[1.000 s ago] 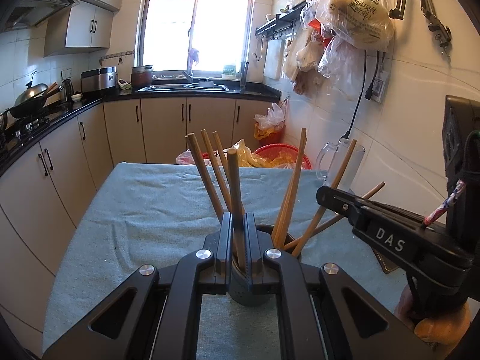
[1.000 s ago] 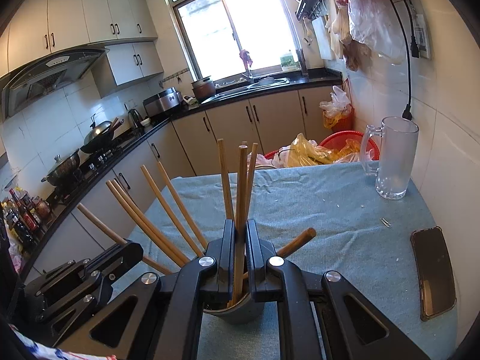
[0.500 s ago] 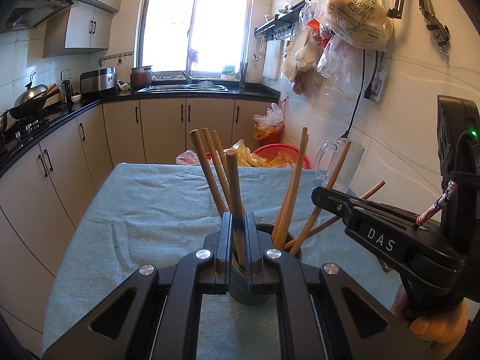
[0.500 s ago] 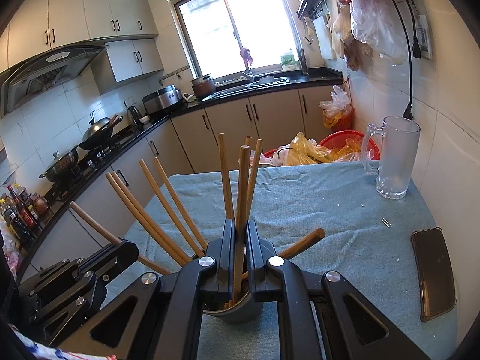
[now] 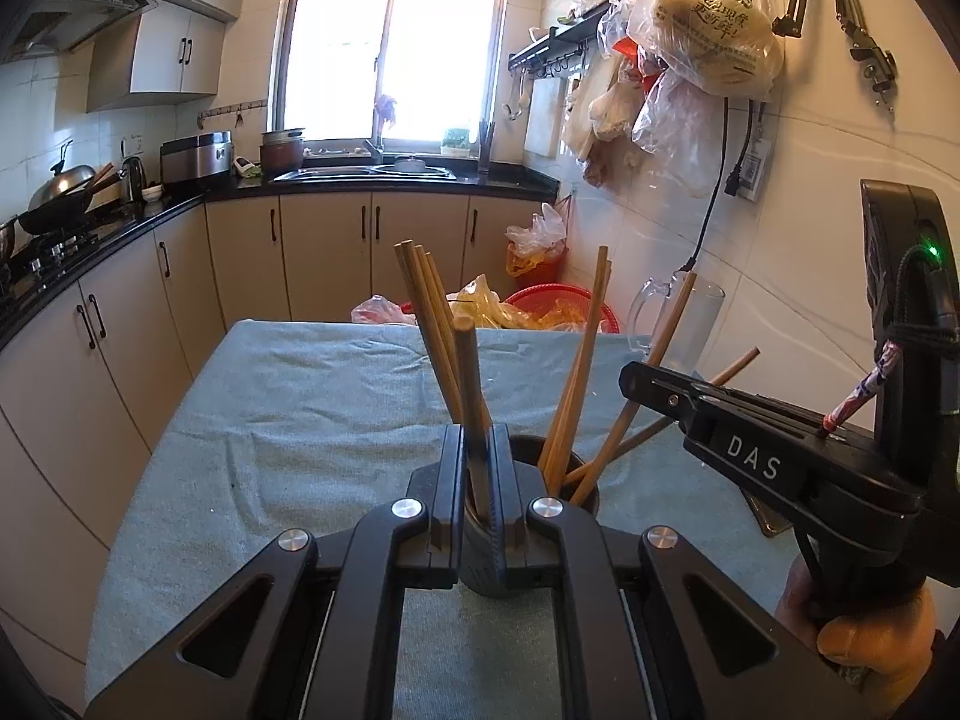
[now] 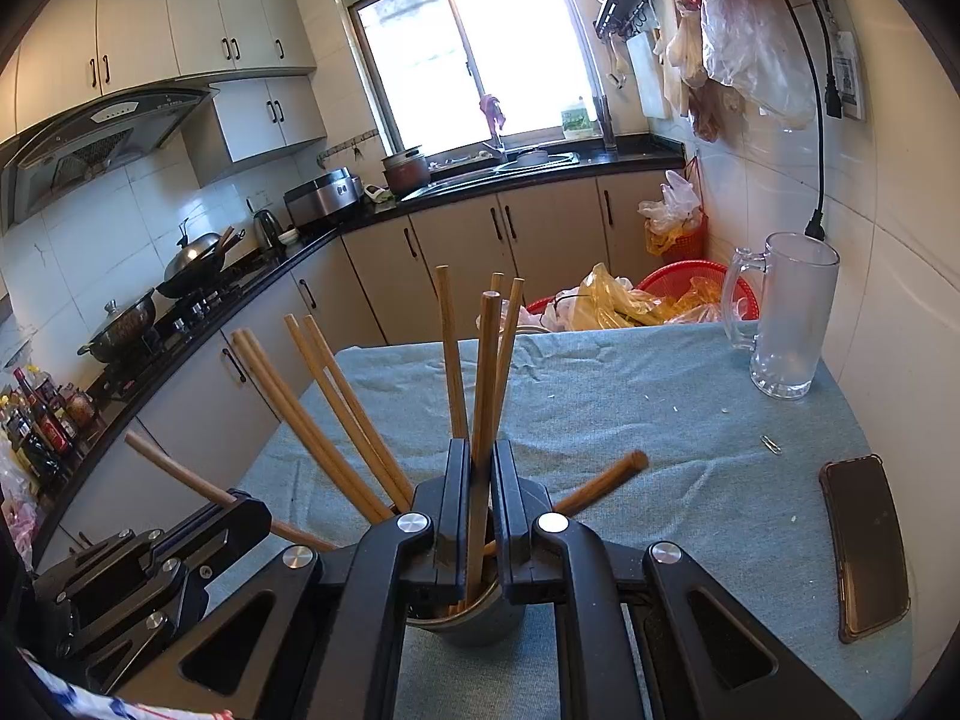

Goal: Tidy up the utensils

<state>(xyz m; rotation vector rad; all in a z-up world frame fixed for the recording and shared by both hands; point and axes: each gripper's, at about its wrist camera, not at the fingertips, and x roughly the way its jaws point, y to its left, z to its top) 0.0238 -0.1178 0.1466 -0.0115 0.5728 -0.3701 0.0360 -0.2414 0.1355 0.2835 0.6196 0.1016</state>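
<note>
**Both grippers pinch chopsticks over the cup**

The left gripper is pressed together on one chopstick standing in the dark cup. The right gripper likewise clamps a chopstick above the same cup. Other chopsticks fan outward from the cup. Beyond the cup stands a glass mug; a phone lies to its right. Judged risk: lifting at a slant could drag neighbouring sticks, tipping the cup onto the cloth.

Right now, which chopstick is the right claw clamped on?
The upright chopstick pinched in the right claw; the others fan out loose from the holder cup.
</note>
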